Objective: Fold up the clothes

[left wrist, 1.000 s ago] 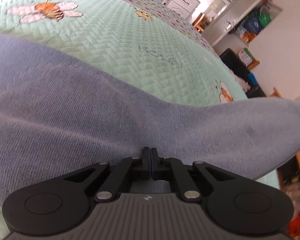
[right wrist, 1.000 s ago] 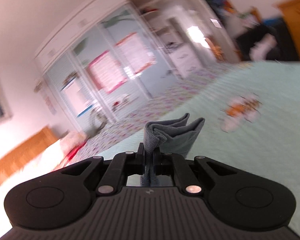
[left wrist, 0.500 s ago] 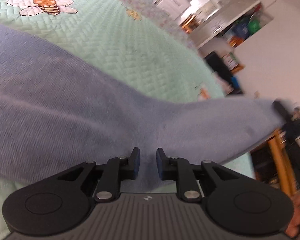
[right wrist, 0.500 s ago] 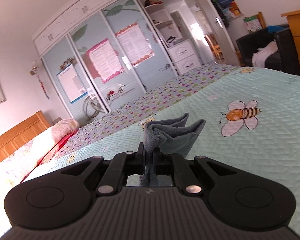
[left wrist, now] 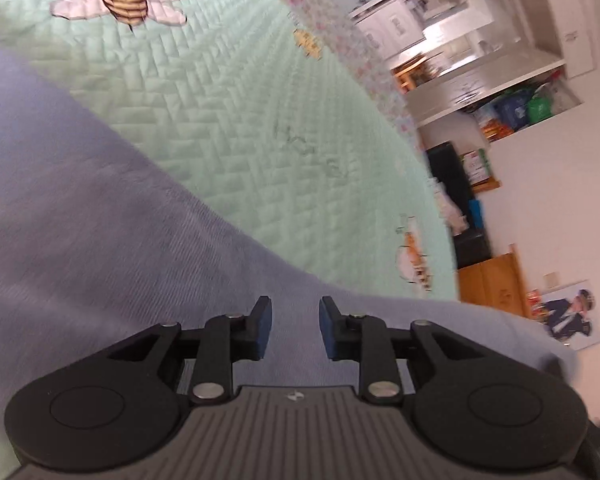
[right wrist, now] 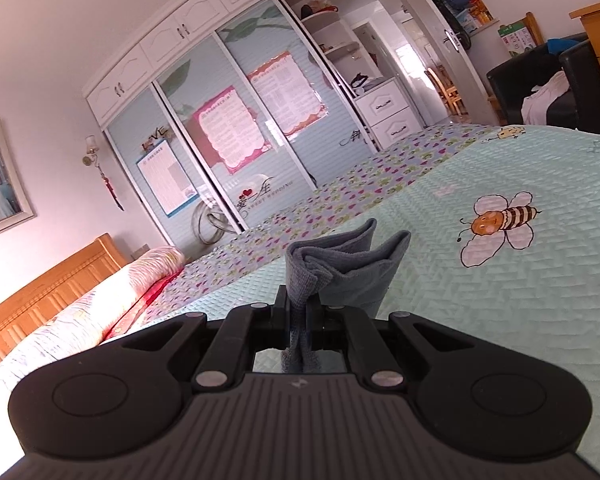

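- On the mint-green quilted bedspread (left wrist: 236,128) with bee pictures lies the soft blue-grey ribbed knit garment (left wrist: 100,248), spread flat.
- Over this garment hangs the black left gripper (left wrist: 295,330), jaws apart, nothing between them; one second ago they were closed.
- Above the bedspread, the black right gripper (right wrist: 305,316) pinches a bunched garment fold (right wrist: 340,268), as before.

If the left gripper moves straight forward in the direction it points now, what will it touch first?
Most likely the blue-grey garment: the open left gripper points along it, with the green quilt beyond. Depth is uncertain.
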`<state>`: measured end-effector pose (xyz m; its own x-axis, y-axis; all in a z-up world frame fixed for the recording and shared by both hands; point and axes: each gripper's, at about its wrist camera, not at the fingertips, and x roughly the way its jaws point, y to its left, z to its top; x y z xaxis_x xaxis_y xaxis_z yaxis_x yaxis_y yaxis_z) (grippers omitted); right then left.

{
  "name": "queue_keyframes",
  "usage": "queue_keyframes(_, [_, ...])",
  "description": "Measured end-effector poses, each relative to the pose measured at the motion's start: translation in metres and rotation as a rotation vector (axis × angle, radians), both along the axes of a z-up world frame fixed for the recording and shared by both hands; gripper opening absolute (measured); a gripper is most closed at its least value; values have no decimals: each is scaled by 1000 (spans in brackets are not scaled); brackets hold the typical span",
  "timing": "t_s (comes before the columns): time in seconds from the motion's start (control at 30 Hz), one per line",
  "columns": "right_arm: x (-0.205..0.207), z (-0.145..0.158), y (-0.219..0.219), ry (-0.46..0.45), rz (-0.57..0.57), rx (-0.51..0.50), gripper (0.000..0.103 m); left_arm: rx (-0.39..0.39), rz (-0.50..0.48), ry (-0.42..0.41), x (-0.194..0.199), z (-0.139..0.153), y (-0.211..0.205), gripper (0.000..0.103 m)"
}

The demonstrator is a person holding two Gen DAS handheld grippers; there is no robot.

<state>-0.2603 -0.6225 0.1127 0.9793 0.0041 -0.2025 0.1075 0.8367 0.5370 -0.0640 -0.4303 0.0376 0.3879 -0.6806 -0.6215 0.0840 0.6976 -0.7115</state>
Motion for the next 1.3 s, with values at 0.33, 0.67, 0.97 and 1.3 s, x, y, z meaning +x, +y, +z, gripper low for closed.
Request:
queue_keyframes(0.33, [-2,19,27,-3,95,-116,5,-186,61,0,1,-19,26,28])
queue_keyframes(0.67, [41,50,147,64,225,-443,5,-436,162,-30,-52,5,183,41])
queue_keyframes(0.97, [98,-46,308,295,444,-970,5,-378,106,-154,-89,26,278,49])
queue_keyframes(1.3, [97,-64,341,293,363,-1119,6,-378,71,-148,-84,11,300,50])
